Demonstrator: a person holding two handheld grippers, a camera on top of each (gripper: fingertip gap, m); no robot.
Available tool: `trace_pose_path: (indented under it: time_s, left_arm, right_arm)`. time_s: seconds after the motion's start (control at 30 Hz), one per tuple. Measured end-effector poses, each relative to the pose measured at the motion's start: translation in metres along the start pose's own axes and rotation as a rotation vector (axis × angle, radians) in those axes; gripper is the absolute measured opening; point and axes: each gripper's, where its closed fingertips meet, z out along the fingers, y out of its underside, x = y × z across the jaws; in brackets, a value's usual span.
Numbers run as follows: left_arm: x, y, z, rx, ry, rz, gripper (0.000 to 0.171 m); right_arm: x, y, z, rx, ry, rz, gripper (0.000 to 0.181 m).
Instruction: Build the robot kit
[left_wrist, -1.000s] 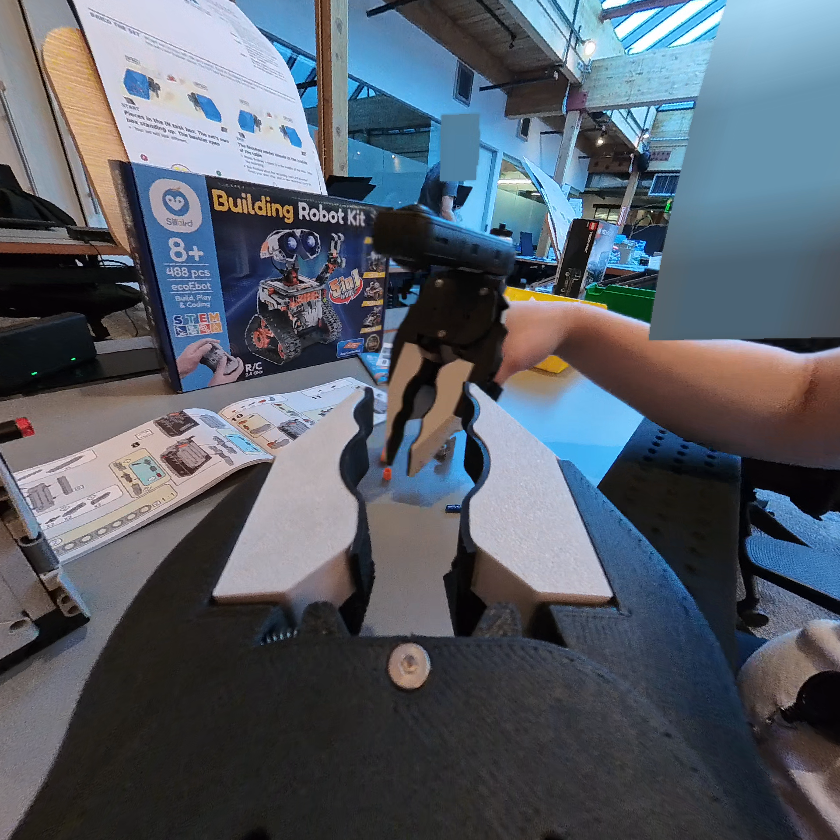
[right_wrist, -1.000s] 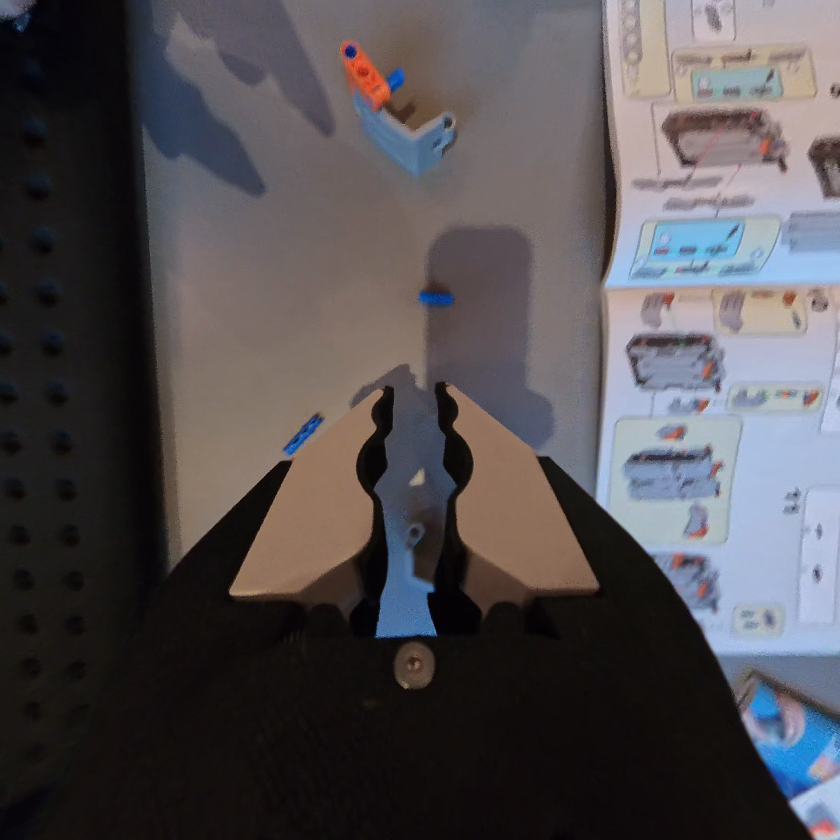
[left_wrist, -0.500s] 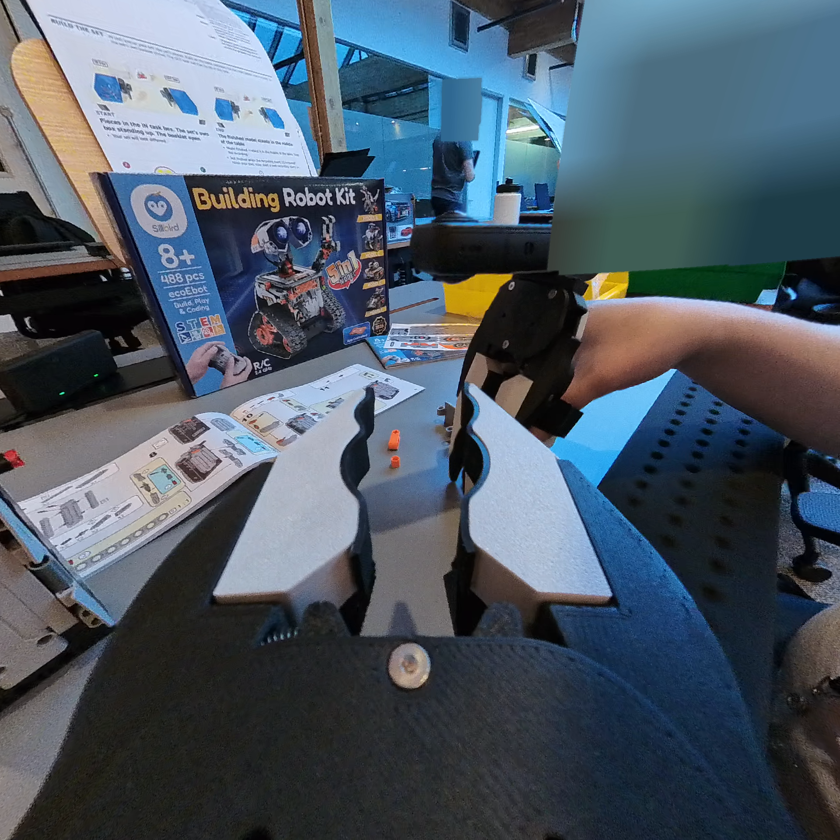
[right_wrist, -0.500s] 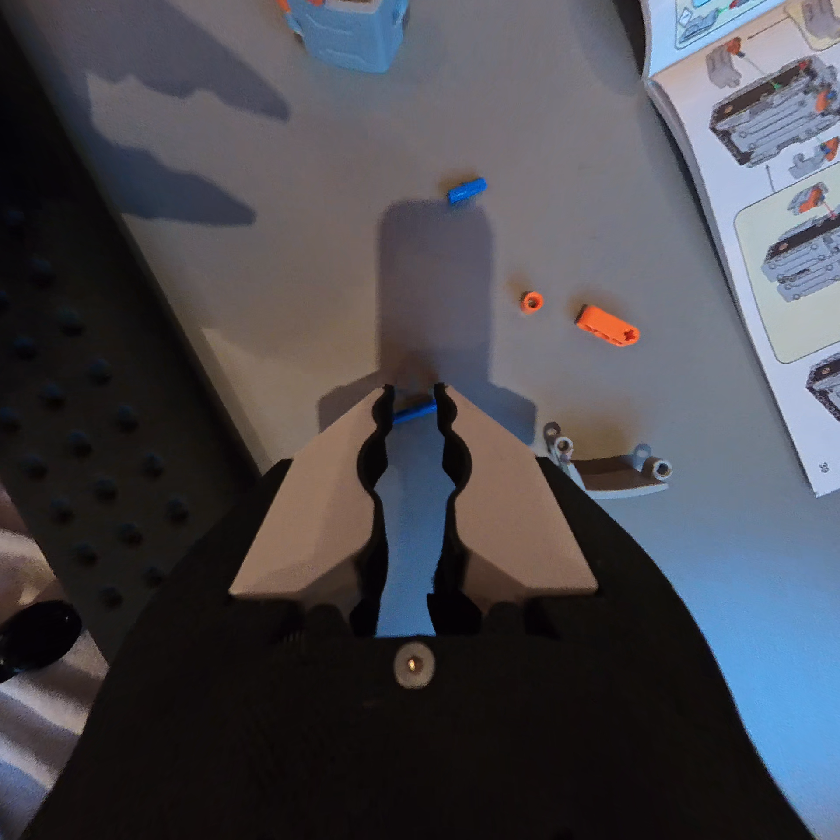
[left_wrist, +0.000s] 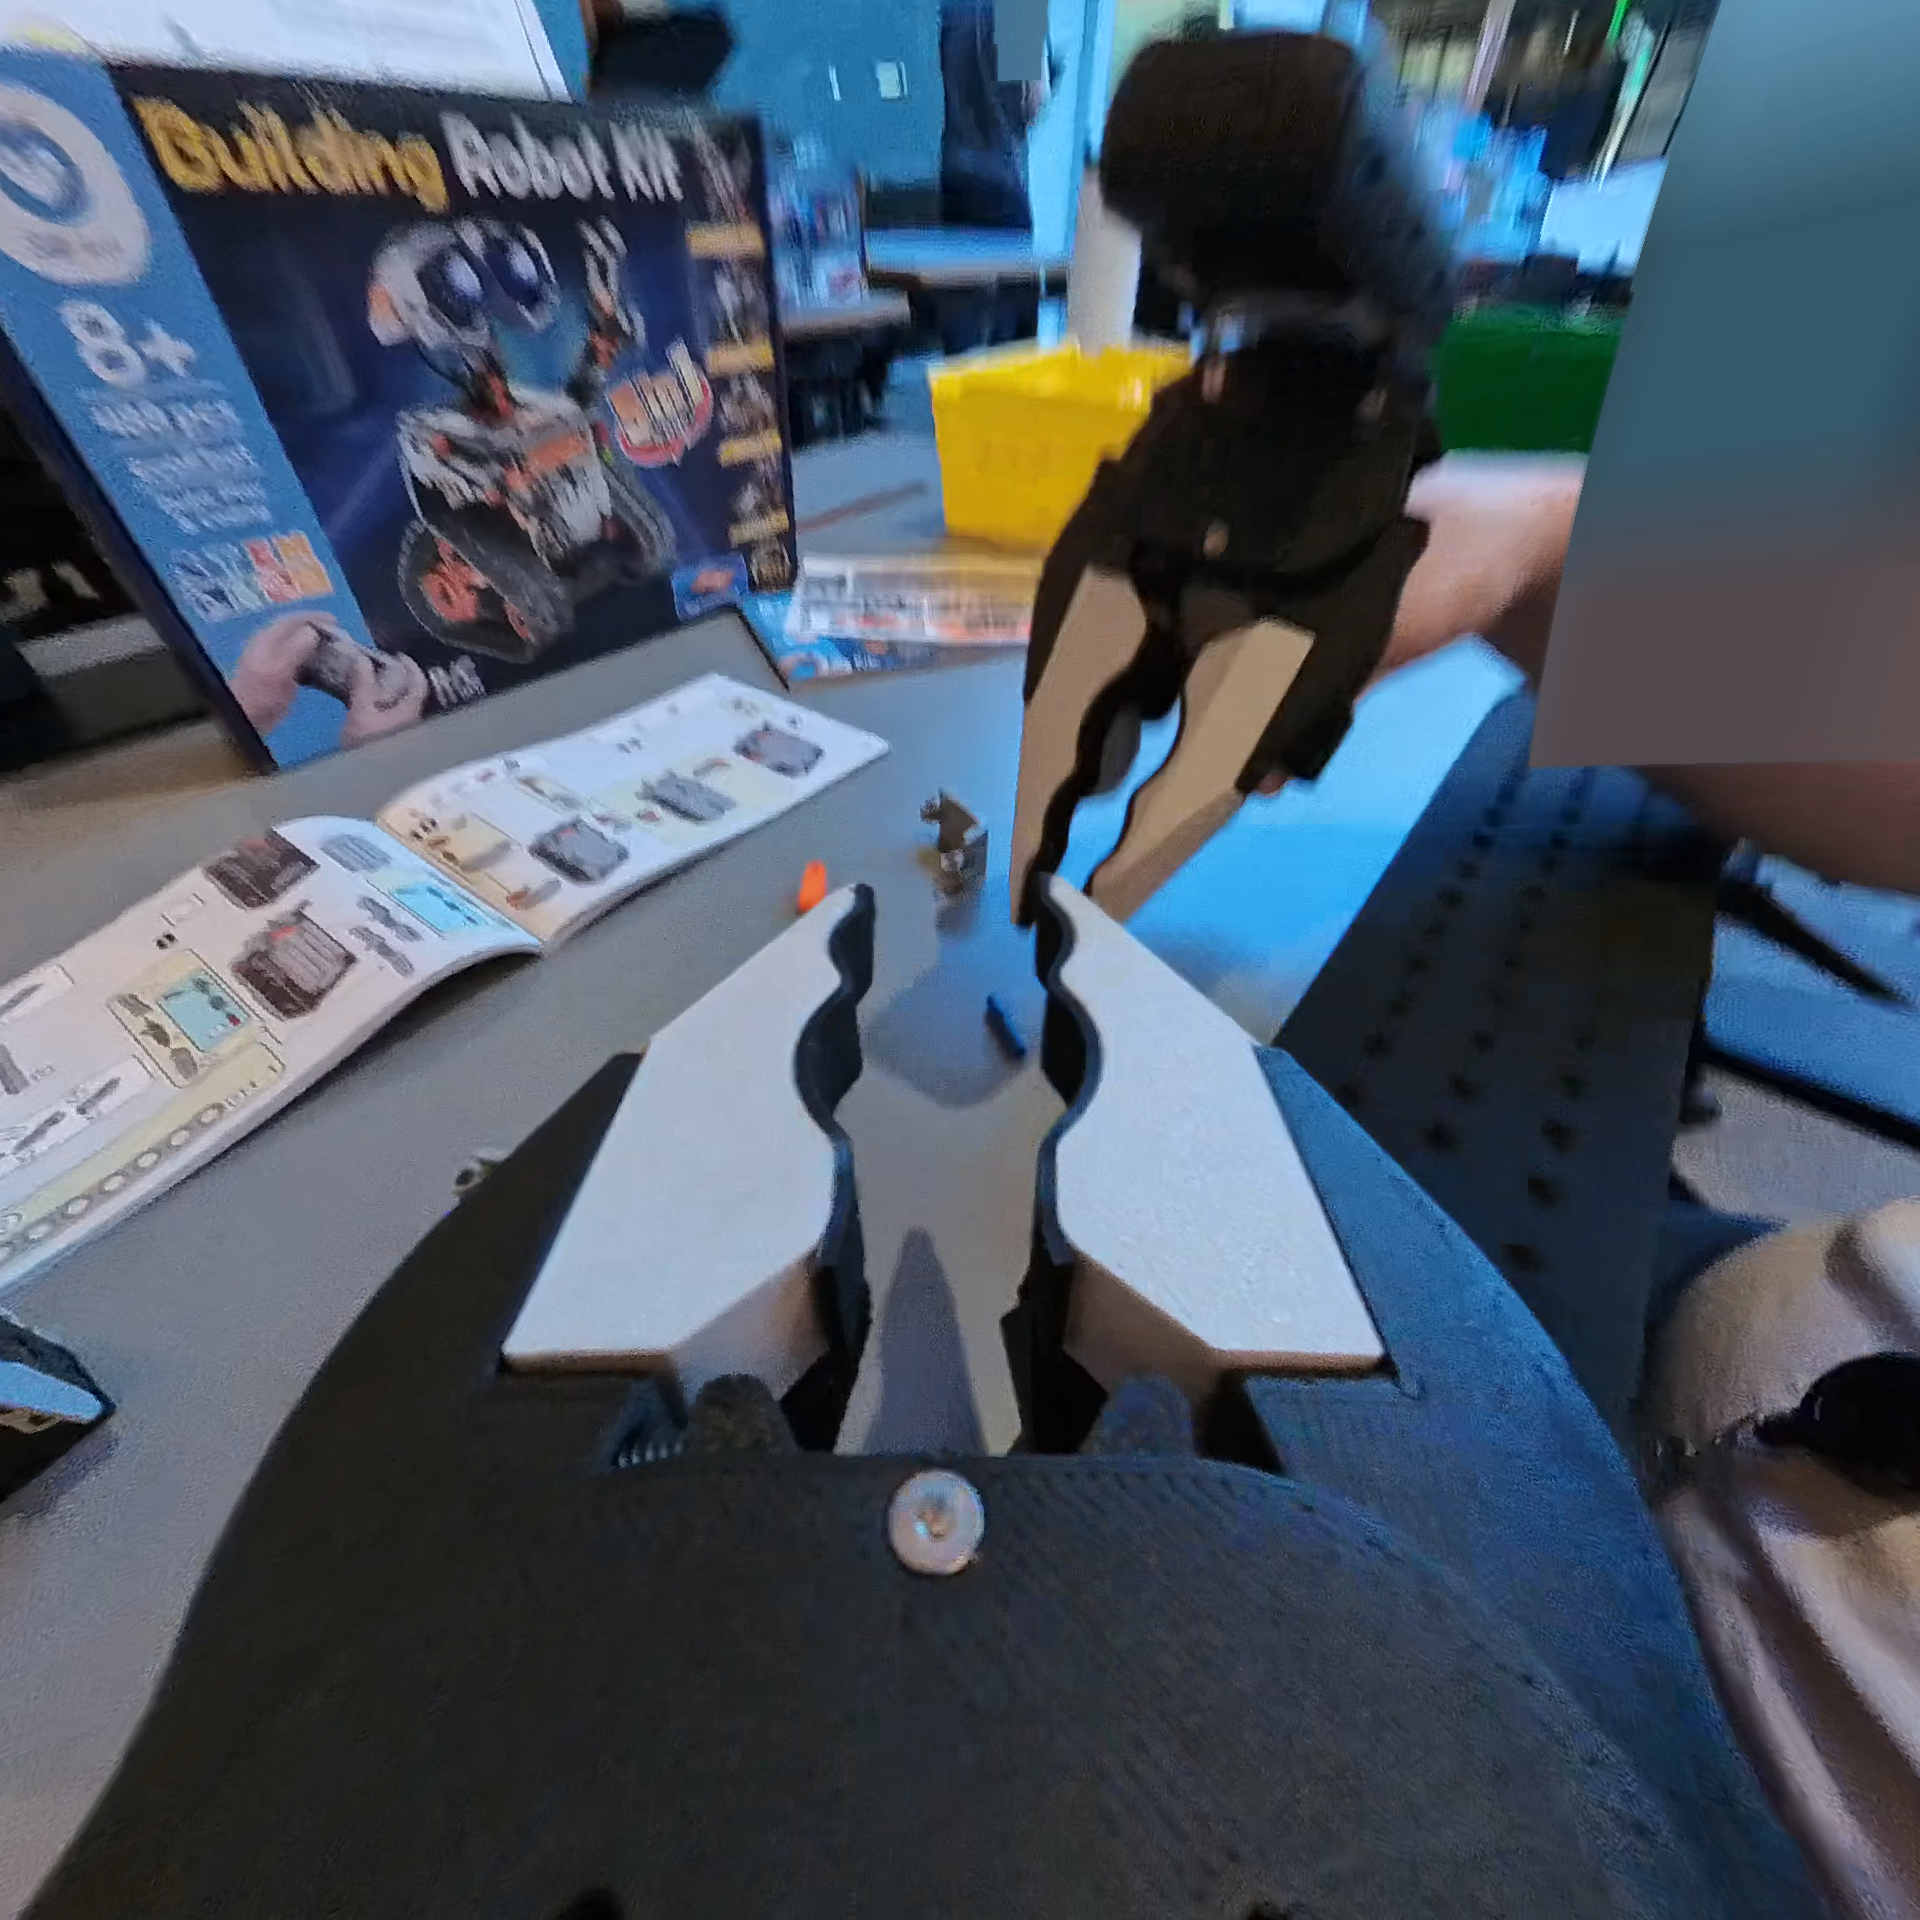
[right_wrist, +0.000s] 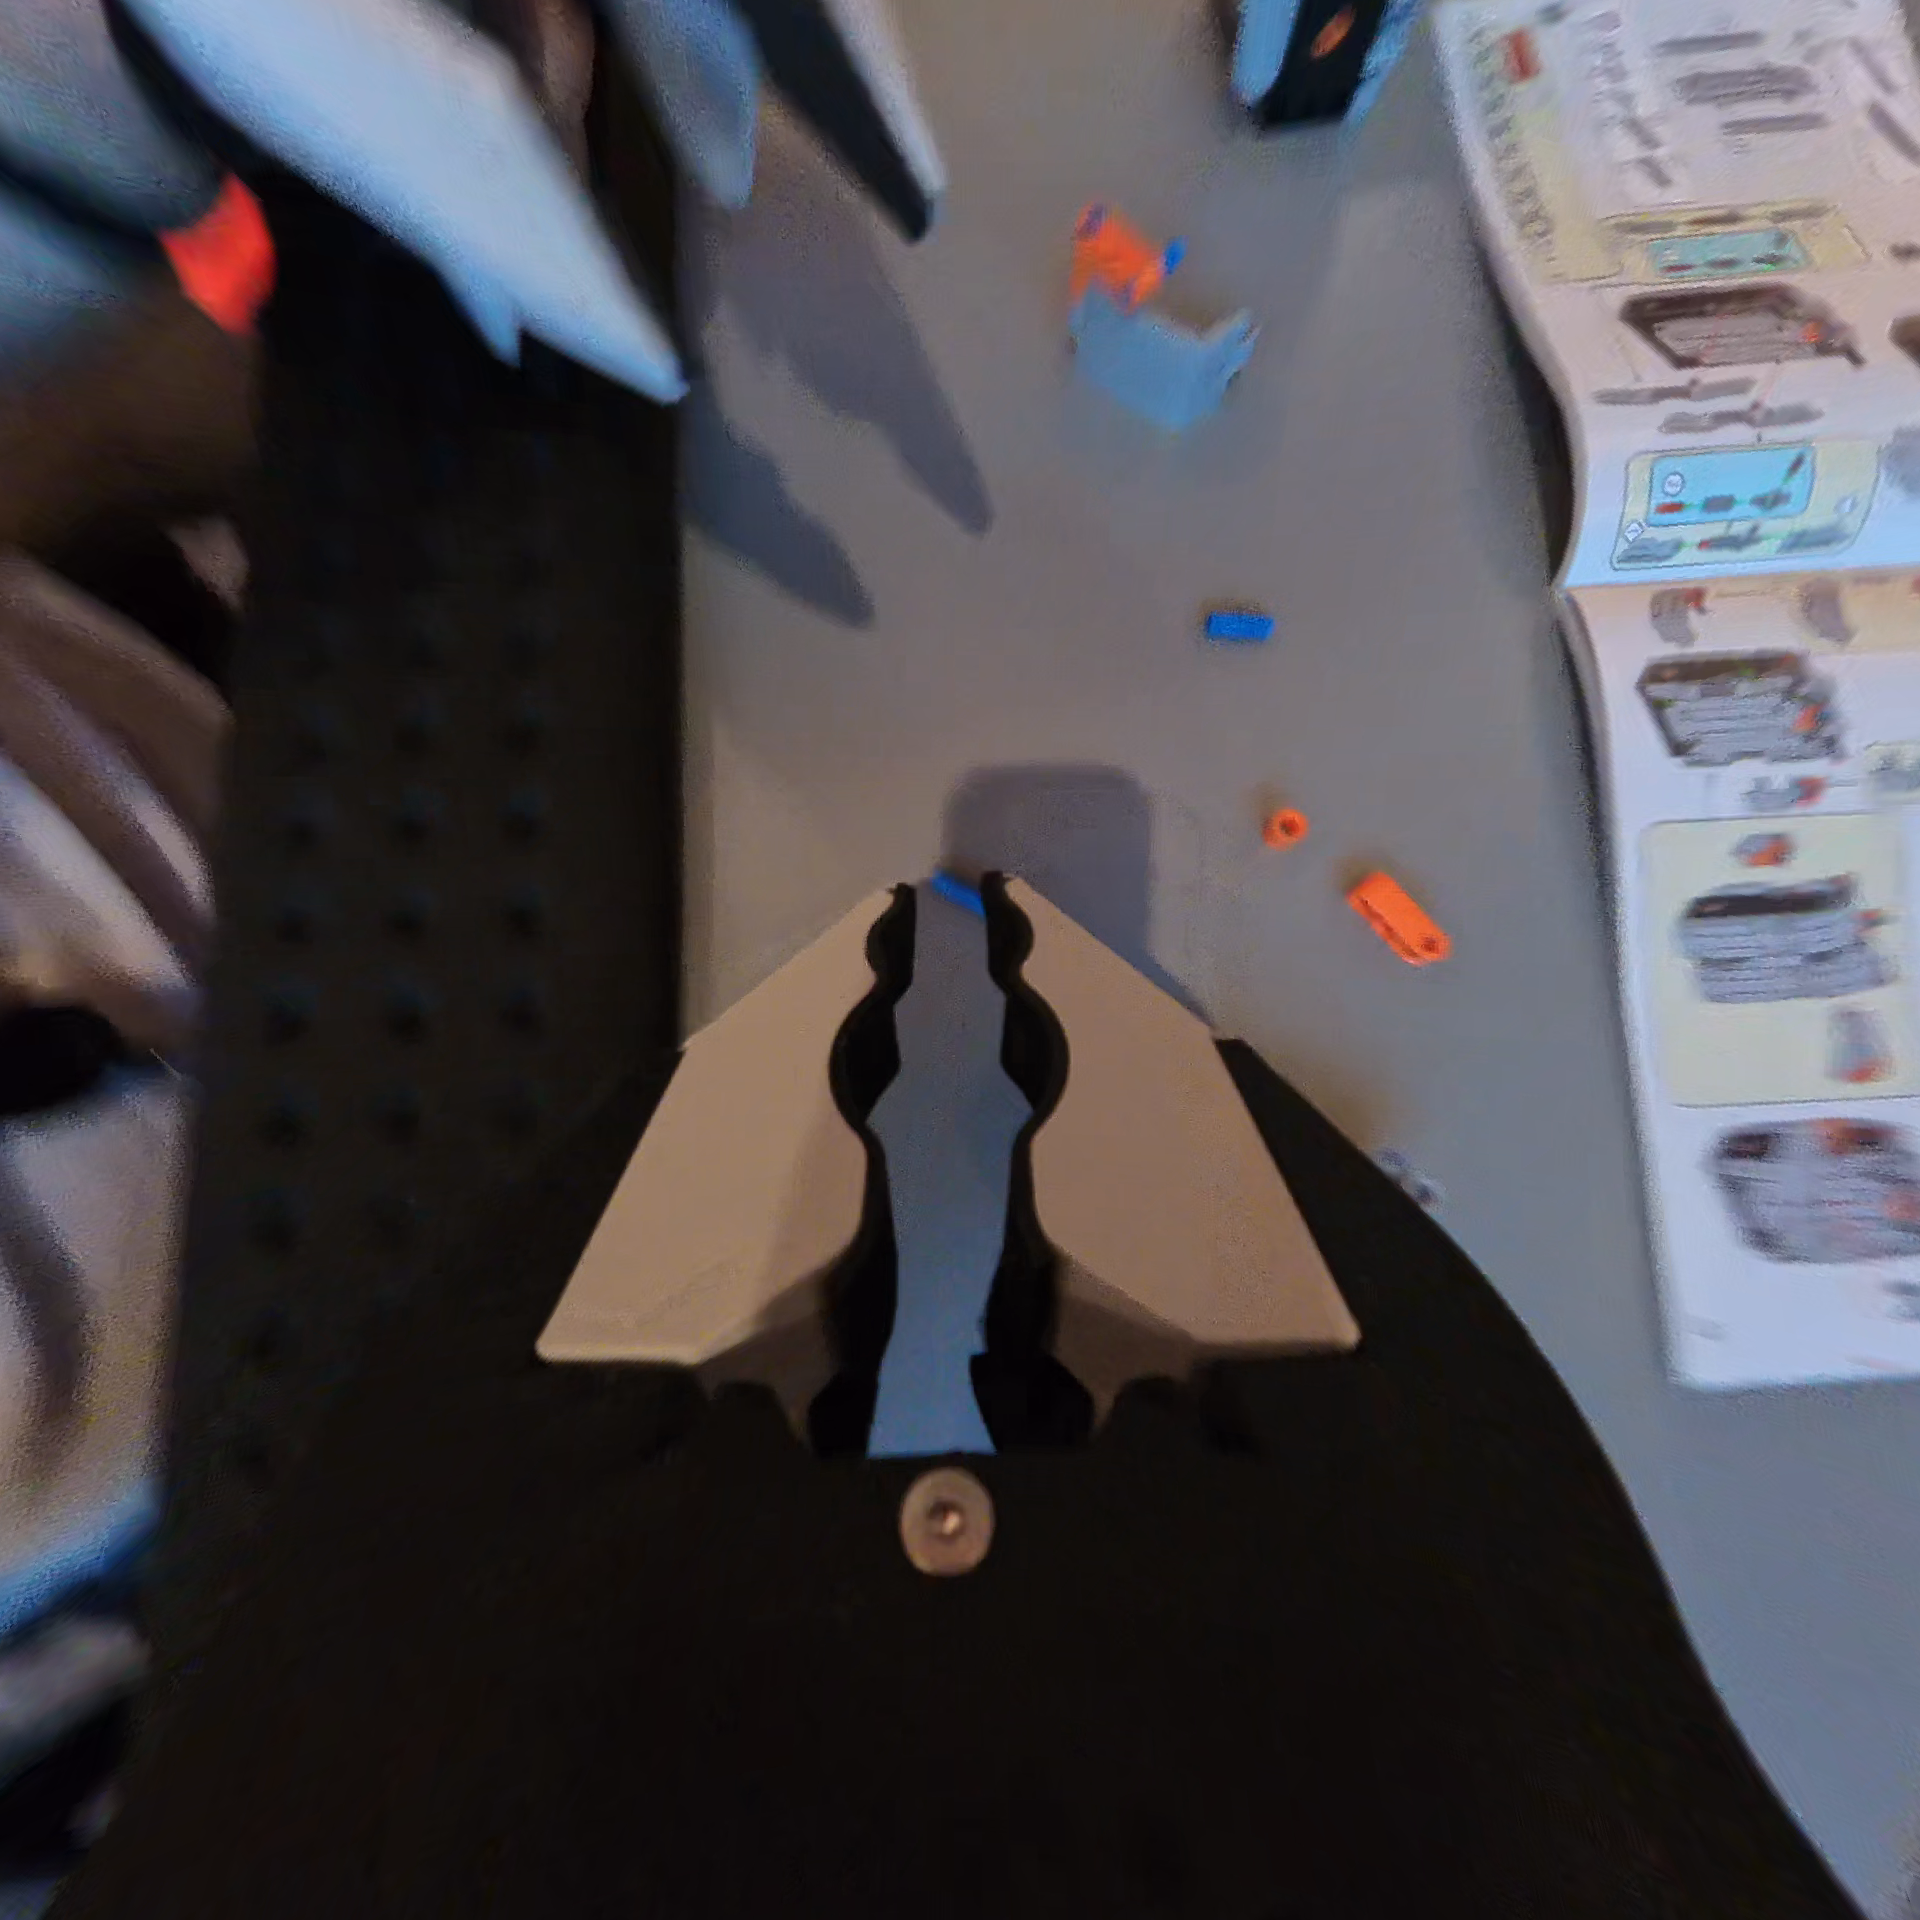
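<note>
Left tool: half-open, empty, low over the grey surface. Right tool: jaws narrow, blue pin at its tips, grip not discernible. Orange parts at 2 o'clock, booklet at 3.

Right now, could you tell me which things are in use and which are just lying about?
In use: right gripper, blue pin between its fingers.
Lying about: second blue pin, orange beam, booklet, kit box; left gripper open, empty.

Grey table: booklet, apparently small bricks.
</note>
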Motion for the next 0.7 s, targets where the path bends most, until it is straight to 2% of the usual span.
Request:
trace_pose_path:
  time_s: [0.03,0.1,0.17,0.2,0.23,0.27,0.3,0.47,0.57,0.63,0.7]
  left_arm:
    - [0.003,0.011,0.007,-0.095,0.019,0.009,0.023]
    - [0.015,0.040,0.024,-0.340,0.093,-0.021,0.030]
    - [0.023,0.061,0.041,-0.503,0.108,-0.014,0.036]
    - [0.018,0.068,0.050,-0.544,0.050,0.021,0.039]
    - [0.011,0.072,0.058,-0.566,-0.025,0.069,0.044]
    - [0.009,0.076,0.062,-0.582,-0.056,0.111,0.038]
    - [0.010,0.080,0.066,-0.595,-0.061,0.124,0.032]
    - [0.009,0.091,0.067,-0.669,-0.058,0.064,0.031]
    - [0.013,0.091,0.067,-0.663,-0.043,0.063,0.018]
    - [0.010,0.092,0.067,-0.668,-0.060,0.080,0.003]
    - [0.008,0.092,0.065,-0.683,-0.042,0.129,0.003]
  right_arm:
    - [0.006,0.012,-0.004,-0.095,0.032,-0.086,0.013]
    - [0.018,0.021,-0.019,-0.191,0.084,-0.154,0.013]
    - [0.021,0.010,-0.032,-0.111,0.079,-0.137,0.013]
    - [0.021,0.005,-0.037,-0.051,0.071,-0.112,0.013]
    - [0.020,0.002,-0.041,0.001,0.065,-0.084,0.013]
    - [0.020,0.002,-0.044,0.043,0.063,-0.060,0.013]
    - [0.019,0.004,-0.045,0.075,0.067,-0.045,0.013]
    - [0.009,0.031,-0.040,0.120,0.076,-0.011,0.013]
    - [0.005,0.041,-0.036,0.152,0.070,0.007,0.013]
    - [0.004,0.040,-0.035,0.198,0.055,0.022,0.013]
    - [0.005,0.031,-0.035,0.273,0.033,0.063,0.016]
